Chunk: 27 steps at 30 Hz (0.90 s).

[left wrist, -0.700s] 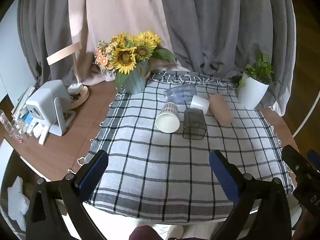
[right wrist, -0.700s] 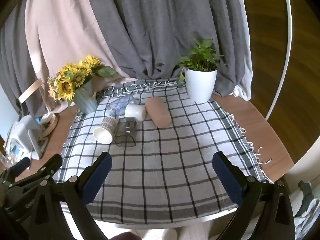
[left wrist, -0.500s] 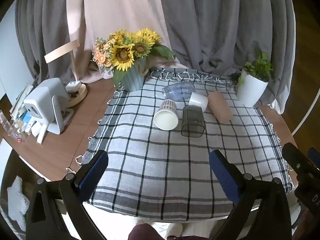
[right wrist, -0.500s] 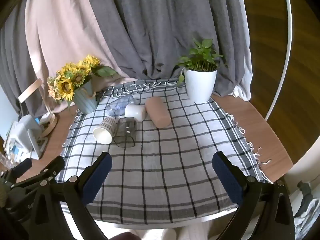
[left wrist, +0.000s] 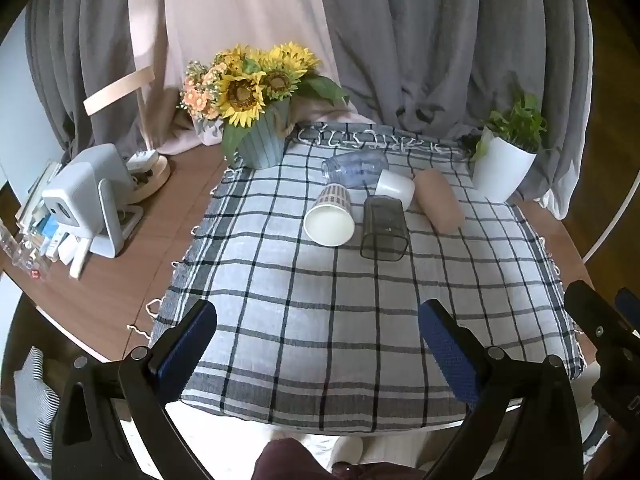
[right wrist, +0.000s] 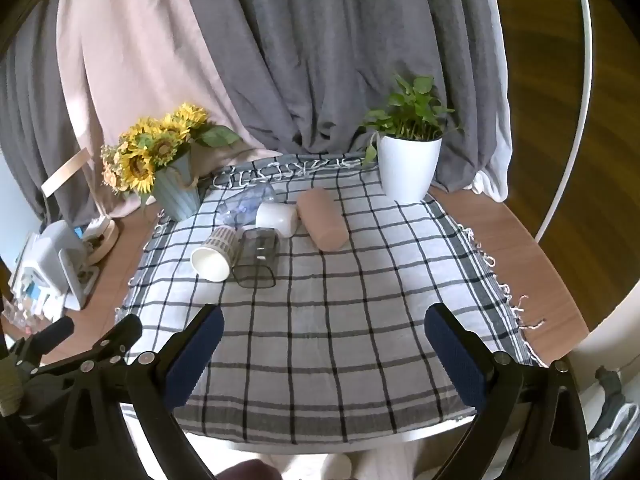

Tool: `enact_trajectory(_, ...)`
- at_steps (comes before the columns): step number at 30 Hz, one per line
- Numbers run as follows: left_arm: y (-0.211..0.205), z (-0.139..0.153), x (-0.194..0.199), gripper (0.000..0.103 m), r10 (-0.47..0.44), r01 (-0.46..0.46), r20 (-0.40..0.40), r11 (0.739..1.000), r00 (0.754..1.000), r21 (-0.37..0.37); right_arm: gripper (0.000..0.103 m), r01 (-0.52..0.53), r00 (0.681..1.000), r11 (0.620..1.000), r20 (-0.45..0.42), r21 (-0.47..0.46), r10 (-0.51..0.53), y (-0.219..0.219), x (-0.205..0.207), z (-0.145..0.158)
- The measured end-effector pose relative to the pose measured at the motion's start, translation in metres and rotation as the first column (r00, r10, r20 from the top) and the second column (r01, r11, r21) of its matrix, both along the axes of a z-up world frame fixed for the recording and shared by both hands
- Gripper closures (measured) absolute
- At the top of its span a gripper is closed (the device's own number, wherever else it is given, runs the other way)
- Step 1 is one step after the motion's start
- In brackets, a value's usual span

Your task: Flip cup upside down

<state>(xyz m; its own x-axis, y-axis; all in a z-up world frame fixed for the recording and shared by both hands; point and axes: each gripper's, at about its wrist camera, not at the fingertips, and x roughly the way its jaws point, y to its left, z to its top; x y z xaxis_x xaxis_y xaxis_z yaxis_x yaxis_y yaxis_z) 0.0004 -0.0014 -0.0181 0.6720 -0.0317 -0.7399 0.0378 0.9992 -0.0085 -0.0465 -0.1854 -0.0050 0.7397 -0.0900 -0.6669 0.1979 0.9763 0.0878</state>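
Several cups lie on their sides on the checked cloth [left wrist: 320, 320] at the far middle of the table. A patterned paper cup [left wrist: 331, 216] [right wrist: 214, 255] has its mouth toward me. Beside it lie a dark see-through square cup [left wrist: 384, 227] [right wrist: 257, 257], a small white cup [left wrist: 394, 188] [right wrist: 277, 218], a clear bluish cup [left wrist: 354, 167] [right wrist: 246, 204] and a beige cup [left wrist: 438, 200] [right wrist: 322, 220]. My left gripper [left wrist: 318, 348] and right gripper [right wrist: 320, 356] are open and empty, well short of the cups above the near cloth.
A sunflower vase [left wrist: 260, 140] stands at the cloth's far left corner and a white potted plant [left wrist: 504, 168] at the far right. A white device [left wrist: 88, 200] and small clutter sit on the wood table at the left. Curtains hang behind.
The left gripper's view has shifted slightly, so the cups sit a little lower left in it. The right view is nearly unchanged. Both grippers stay open.
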Motion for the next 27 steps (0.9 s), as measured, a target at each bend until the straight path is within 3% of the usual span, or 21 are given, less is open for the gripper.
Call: enact_trajectory(27,-0.0011,0.0067,-0.0039,0.0,0.001,-0.001,0.027,1.0,1.0,0.009,0.002,-0.012,1.0,1.0,0.0,-0.017,0.012,0.0046,-0.0026,0.0033)
